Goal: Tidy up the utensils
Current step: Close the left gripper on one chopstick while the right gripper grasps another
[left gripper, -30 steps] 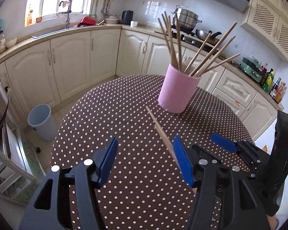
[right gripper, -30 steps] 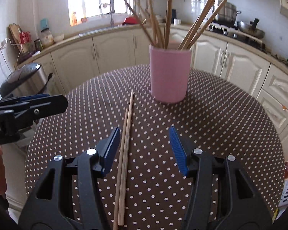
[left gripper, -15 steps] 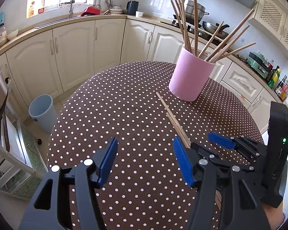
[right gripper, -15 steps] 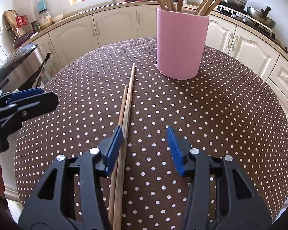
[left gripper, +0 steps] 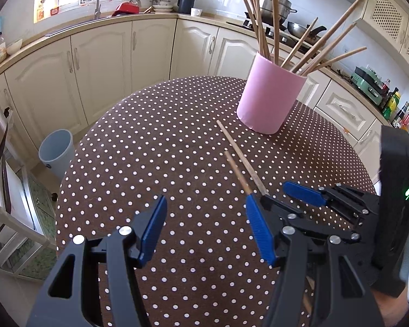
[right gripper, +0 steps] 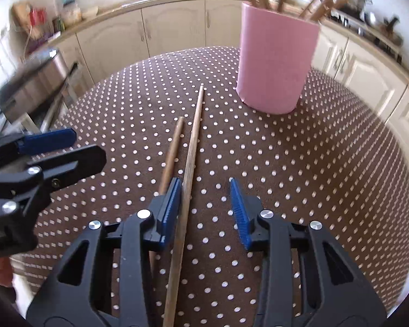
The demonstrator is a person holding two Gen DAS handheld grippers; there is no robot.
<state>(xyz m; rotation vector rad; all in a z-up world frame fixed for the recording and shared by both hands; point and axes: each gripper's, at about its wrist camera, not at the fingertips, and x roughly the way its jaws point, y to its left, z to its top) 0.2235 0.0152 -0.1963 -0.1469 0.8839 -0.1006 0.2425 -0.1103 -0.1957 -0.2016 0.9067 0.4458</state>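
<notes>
Leaving bare dotted tablecloth (left gripper: 155,147) open across the whole left side, wide enough for a gripper. Standing in the way at the far right: pink holder (left gripper: 270,100), chopsticks (left gripper: 310,54) fanning out overhead, crowding any approach from above. Lying across the middle lane: two loose chopsticks (right gripper: 189,158). Crowding the near right: right gripper (right gripper: 205,201) and left gripper (left gripper: 204,229), just beside each other.
</notes>
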